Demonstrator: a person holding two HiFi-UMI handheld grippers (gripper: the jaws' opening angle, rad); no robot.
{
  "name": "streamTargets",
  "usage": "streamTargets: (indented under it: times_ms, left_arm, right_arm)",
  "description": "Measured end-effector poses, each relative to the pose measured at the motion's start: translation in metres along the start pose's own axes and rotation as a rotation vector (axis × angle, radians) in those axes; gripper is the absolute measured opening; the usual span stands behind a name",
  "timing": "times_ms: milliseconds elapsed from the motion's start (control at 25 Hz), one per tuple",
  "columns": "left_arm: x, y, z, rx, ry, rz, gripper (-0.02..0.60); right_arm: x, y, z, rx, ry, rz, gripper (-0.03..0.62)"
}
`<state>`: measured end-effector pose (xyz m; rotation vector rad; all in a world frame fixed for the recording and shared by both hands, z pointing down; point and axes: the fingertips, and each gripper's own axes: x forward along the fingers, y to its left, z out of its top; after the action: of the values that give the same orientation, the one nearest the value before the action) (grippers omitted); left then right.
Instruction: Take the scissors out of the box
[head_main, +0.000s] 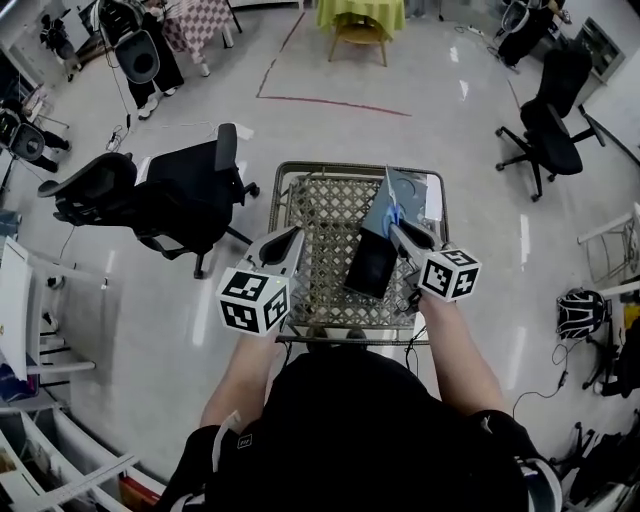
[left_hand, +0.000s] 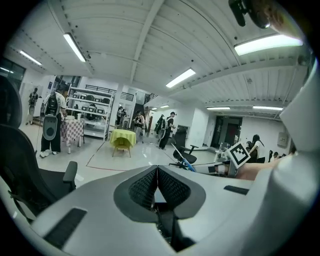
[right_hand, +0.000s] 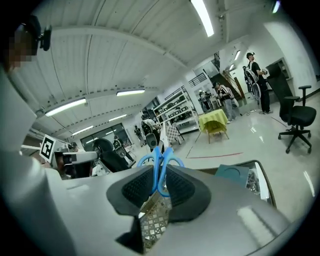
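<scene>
My right gripper (head_main: 397, 230) is shut on a pair of scissors (head_main: 395, 213) with blue handles, held above the wire-mesh table (head_main: 300, 190). In the right gripper view the blue handle loops (right_hand: 160, 165) stick up past the pads and the blades (right_hand: 152, 220) run down between them. Just below it, on the mesh, sits the dark box (head_main: 372, 265) with its grey-blue lid (head_main: 400, 192) raised. To the left, my left gripper (head_main: 295, 236) hovers over the table with its pads (left_hand: 145, 187) pressed together on nothing. Its view shows the scissors (left_hand: 184, 160) and the right gripper's marker cube (left_hand: 239, 154) off to the right.
A black office chair (head_main: 170, 190) stands close to the table's left side, and another (head_main: 550, 130) at the far right. A yellow-green covered table (head_main: 360, 15) is farther back. A helmet (head_main: 580, 312) lies at the right. Several people stand in the background.
</scene>
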<state>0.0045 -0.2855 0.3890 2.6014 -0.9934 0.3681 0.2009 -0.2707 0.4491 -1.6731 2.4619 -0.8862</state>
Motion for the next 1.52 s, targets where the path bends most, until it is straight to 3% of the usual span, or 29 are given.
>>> streamTargets:
  times_ms: [280,480,600,1040,1520]
  left_arm:
    - [-0.004,0.012,0.029,0.029,-0.052,0.022,0.008]
    - [-0.009,0.002,0.048,-0.042,-0.103,-0.038,0.008]
    - [-0.011,-0.003,0.057,0.004,-0.118,-0.027,0.008]
    - [-0.014,0.003,0.058,0.027,-0.119,0.016,0.008]
    - [-0.015,-0.004,0.055,0.057,-0.124,0.019,0.008]
  right_arm:
    - [-0.017,0.03,0.048,-0.054,-0.12,0.065,0.092]
    - [-0.034,0.052,0.077,-0.109,-0.192,0.126,0.091]
    - [-0.043,0.061,0.09,-0.134,-0.234,0.151,0.092]
    - [-0.069,0.091,0.115,-0.216,-0.323,0.222,0.091]
    - [-0.075,0.095,0.117,-0.217,-0.343,0.242,0.091]
